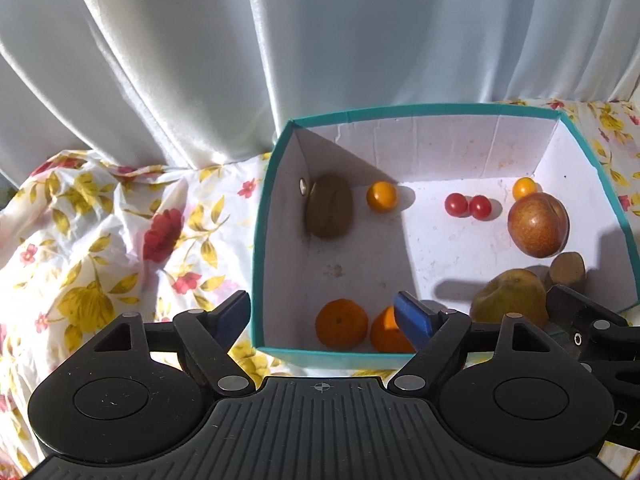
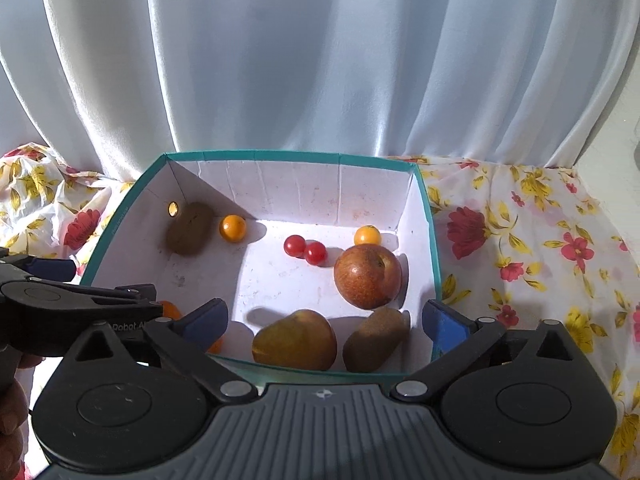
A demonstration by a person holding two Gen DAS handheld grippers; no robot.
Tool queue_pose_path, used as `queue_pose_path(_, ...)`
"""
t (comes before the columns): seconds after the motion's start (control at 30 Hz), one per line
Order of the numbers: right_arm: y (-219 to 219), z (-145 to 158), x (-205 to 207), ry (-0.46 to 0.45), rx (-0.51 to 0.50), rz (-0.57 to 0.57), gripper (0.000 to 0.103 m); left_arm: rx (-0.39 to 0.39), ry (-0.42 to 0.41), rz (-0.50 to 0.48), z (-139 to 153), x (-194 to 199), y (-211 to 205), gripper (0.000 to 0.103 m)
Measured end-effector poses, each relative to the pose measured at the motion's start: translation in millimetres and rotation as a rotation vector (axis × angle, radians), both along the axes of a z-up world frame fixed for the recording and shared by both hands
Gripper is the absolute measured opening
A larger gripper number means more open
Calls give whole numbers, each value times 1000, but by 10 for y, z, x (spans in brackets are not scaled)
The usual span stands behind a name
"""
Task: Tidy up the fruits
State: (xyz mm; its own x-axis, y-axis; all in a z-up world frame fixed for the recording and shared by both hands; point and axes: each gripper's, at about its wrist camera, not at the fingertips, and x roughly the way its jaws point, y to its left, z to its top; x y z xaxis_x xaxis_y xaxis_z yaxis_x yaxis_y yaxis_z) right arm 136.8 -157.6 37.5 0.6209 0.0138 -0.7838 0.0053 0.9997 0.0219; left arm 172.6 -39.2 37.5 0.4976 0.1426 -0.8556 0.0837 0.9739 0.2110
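Observation:
A teal-rimmed white box (image 1: 400, 110) (image 2: 280, 156) holds the fruit. Inside lie a kiwi (image 1: 329, 206) (image 2: 190, 228), two small yellow-orange tomatoes (image 1: 382, 196) (image 1: 524, 187), two red cherry tomatoes (image 1: 468, 206) (image 2: 305, 249), a red apple (image 1: 538, 224) (image 2: 367, 276), a yellow-green pear (image 1: 508, 298) (image 2: 294, 340), a second kiwi (image 1: 567, 269) (image 2: 376, 338) and two mandarins (image 1: 341, 323) (image 1: 388, 330). My left gripper (image 1: 326, 314) is open and empty, straddling the box's near left wall. My right gripper (image 2: 326, 320) is open and empty over the box's near edge, above the pear and kiwi.
The box sits on a crumpled floral cloth (image 1: 100, 240) (image 2: 540, 264). A white curtain (image 1: 280, 40) (image 2: 320, 60) hangs right behind it. The left gripper's body (image 2: 60, 300) shows at the left edge of the right wrist view.

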Motion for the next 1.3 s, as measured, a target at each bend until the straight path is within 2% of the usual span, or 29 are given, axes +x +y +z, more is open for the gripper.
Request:
queue_pose_path(0.1, 17, 1, -34, 32, -26, 17, 103, 16, -10, -15, 28, -87, -10, 88)
queue_pose_path(0.2, -7, -3, -82, 41, -11, 1, 103, 20, 10, -29, 47, -144, -11, 88)
queue_pose_path(0.3, -21, -39, -15, 147, -6, -18, 103, -6, 64, -44, 54, -148, 23, 89)
queue_pose_path(0.4, -11, -109, 67, 258, -57, -56, 103, -8, 96, -34, 55, -148, 47, 89)
queue_pose_path(0.5, -15, -138, 97, 288, -77, -83, 103, -13, 121, -25, 55, -127, 76, 89)
queue_pose_path(0.63, -44, -158, 141, 327, -21, -110, 103, -23, 154, 13, 38, -80, 139, 89)
queue_pose_path(0.8, -10, -189, 146, 341, -14, -112, 103, -51, 177, 23, 11, -86, 177, 89)
queue_pose_path(1.3, 51, -181, 160, 338, -30, -90, 103, -56, 196, 23, -37, -78, 164, 88)
